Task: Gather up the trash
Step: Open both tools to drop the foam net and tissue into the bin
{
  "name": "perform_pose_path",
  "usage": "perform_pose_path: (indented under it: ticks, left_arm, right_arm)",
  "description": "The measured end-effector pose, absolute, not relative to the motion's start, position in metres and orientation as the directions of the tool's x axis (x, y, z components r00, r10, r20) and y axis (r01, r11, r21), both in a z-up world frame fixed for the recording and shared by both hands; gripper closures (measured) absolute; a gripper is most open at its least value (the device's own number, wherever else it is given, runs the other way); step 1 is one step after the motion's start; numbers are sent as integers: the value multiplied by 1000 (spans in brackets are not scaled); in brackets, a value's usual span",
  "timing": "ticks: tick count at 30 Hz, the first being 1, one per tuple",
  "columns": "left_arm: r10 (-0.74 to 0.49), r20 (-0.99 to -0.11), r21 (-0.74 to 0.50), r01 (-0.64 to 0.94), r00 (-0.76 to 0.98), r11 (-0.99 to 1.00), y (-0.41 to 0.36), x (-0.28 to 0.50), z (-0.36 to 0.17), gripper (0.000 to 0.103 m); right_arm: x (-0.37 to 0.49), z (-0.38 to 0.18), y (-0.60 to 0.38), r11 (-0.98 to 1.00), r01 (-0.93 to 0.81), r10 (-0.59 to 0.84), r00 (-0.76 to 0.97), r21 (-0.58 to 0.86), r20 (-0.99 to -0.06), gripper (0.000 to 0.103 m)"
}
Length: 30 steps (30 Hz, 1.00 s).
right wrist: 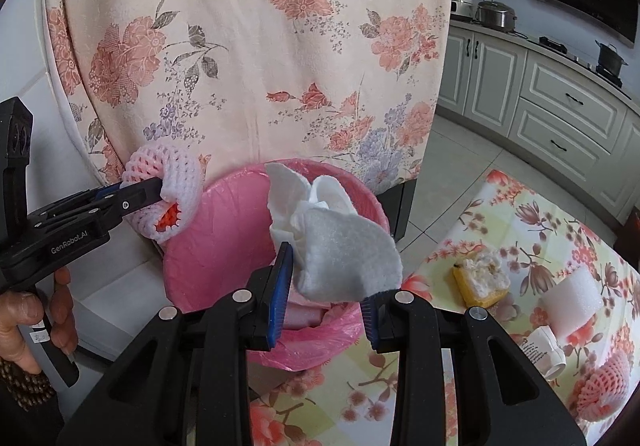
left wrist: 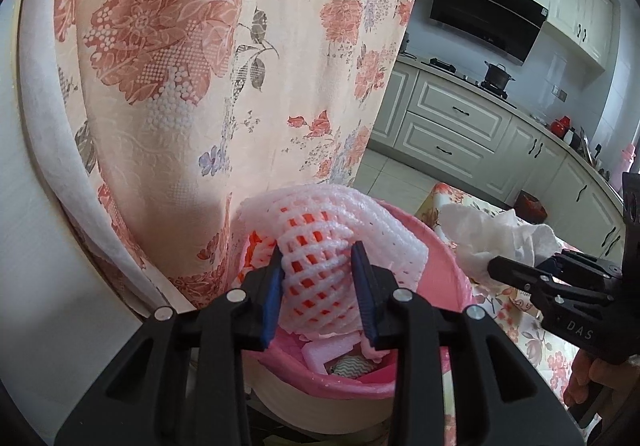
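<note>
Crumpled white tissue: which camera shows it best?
The right wrist view: the crumpled white tissue sits centred, pinched in the right gripper over the pink-lined bin. The left wrist view shows it only at the right edge.

The foam net (left wrist: 320, 266) and crumpled tissue (right wrist: 344, 246) conceal most of the pink-lined bin (right wrist: 224, 230) interior, the tissue covers the right gripper (right wrist: 326, 286) pad tips, and the frame edge crops the second foam net (right wrist: 600, 386).
</note>
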<state>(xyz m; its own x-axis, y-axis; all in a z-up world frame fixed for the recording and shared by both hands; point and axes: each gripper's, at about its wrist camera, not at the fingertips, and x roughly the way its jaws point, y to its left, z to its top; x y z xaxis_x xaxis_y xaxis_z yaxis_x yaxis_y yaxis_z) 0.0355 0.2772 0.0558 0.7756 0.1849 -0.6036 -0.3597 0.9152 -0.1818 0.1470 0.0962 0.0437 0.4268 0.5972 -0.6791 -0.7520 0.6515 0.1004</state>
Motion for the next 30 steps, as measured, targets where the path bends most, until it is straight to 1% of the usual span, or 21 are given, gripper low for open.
perform_pose_path:
  ticks: [6, 8, 10, 12, 13, 18, 20, 26, 30]
  left_arm:
    - [181, -601, -190, -359, 778, 914, 280, 34, 55, 66]
    - [180, -602, -195, -362, 778, 912, 281, 35, 55, 60]
    - [179, -604, -195, -362, 776, 911, 282, 35, 54, 60]
    - [179, -607, -194, -364, 774, 911, 282, 35, 53, 57]
    - [180, -608, -195, -365, 774, 910, 282, 36, 53, 55]
    - [180, -607, -199, -367, 774, 909, 283, 33, 53, 55]
    - [180, -607, -198, -367, 774, 909, 282, 33, 53, 55]
    - [174, -607, -199, -361, 775, 911, 278, 34, 53, 53]
    - [170, -606, -195, -353, 777, 915, 273, 35, 53, 52]
  right_arm:
    - [150, 38, 107, 648, -755, 594, 419, 101, -687, 71]
    - [152, 36, 108, 651, -753, 590, 417, 102, -691, 68]
    - [152, 35, 107, 649, -754, 590, 414, 102, -693, 68]
    - [152, 34, 108, 650, -753, 588, 416, 100, -693, 64]
    - [152, 34, 108, 653, -751, 586, 420, 97, -692, 58]
    - [153, 31, 104, 664, -742, 577, 430, 91, -695, 55]
    - [154, 30, 99, 673, -734, 571, 440, 90, -693, 51]
    - [153, 30, 87, 688, -721, 562, 458, 82, -689, 42]
    - [154, 32, 77, 698, -711, 558, 471, 80, -684, 40]
